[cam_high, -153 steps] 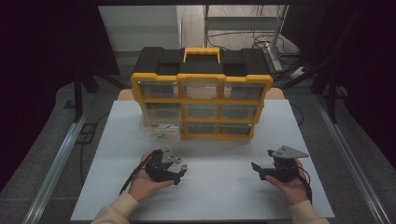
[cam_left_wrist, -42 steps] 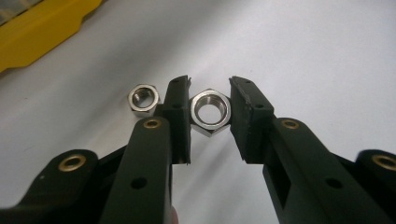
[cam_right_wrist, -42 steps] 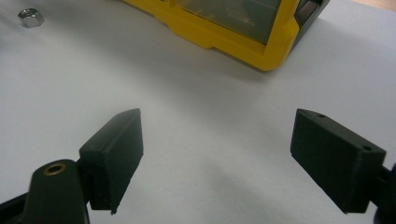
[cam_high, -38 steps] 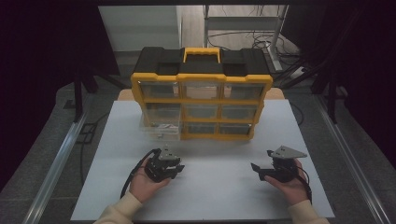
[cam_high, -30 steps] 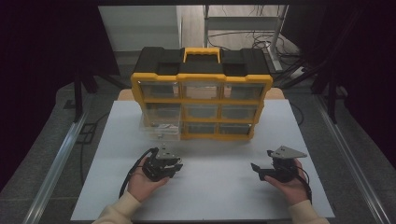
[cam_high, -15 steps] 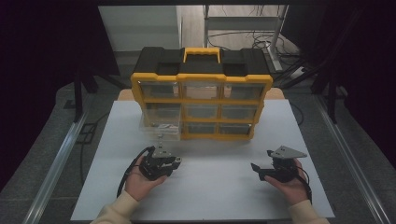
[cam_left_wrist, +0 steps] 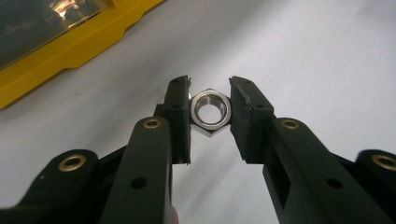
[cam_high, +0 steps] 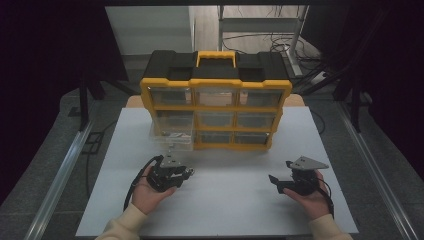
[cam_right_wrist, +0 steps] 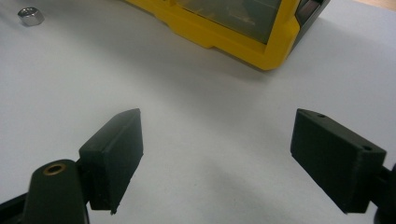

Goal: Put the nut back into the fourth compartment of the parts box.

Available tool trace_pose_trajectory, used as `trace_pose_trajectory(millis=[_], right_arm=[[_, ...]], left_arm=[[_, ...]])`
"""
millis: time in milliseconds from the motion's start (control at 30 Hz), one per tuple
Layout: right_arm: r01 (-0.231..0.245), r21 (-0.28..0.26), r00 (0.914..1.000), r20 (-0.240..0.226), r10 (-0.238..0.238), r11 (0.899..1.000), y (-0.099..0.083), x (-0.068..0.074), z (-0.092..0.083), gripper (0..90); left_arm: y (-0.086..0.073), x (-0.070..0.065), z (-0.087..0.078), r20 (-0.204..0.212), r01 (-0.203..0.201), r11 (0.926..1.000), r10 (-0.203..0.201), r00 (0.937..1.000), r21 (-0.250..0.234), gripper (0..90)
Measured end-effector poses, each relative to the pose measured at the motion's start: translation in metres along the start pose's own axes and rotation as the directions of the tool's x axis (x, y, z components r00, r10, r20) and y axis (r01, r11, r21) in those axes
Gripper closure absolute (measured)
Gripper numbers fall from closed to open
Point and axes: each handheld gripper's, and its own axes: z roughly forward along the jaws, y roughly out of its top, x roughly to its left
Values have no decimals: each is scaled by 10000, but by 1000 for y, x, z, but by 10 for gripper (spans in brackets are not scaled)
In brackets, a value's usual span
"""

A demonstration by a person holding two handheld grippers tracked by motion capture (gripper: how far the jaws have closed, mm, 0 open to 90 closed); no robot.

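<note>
My left gripper (cam_left_wrist: 210, 109) is shut on a shiny steel hex nut (cam_left_wrist: 211, 112), whose threaded hole faces the camera, just above the white table. In the high view the left gripper (cam_high: 188, 171) sits at the front left of the table, below the yellow-and-black drawer organizer (cam_high: 216, 107). My right gripper (cam_right_wrist: 215, 154) stands open with nothing between its pads. It rests in the person's hand at the front right (cam_high: 275, 179). A second hex nut (cam_right_wrist: 30, 16) lies loose on the table, far left in the right gripper view.
A clear drawer (cam_high: 172, 132) on the left of the organizer's middle row is pulled out. The white table top (cam_high: 235, 200) ends near the person's sleeves. Dark floor and metal rails run along both sides.
The left hand has drifted slightly to the left with the nut still in its jaws. The right hand has not moved.
</note>
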Motion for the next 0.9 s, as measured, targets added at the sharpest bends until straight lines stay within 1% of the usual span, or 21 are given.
trace_pose_trajectory(millis=[267,433,500,633,900], right_arm=[[-23,-20,10000,-15,23,10000,0,0,0,175],[-51,-57,10000,-20,51,10000,0,-1,-1,174],[-49,-68,10000,-30,48,10000,0,0,-1,174],[-56,-75,10000,-37,55,10000,0,-1,-1,174],[-55,-84,10000,-43,54,10000,0,-1,-1,173]], left_arm=[[1,3,-6,-42,49,9999,-50,10000,-131,701],[2,7,-12,-126,188,9994,-192,9997,-289,701],[2,9,-14,-181,183,9993,-189,9997,-335,701],[2,11,-19,-223,337,9984,-347,9991,-445,701],[3,17,-28,-353,440,9966,-466,9983,-689,702]])
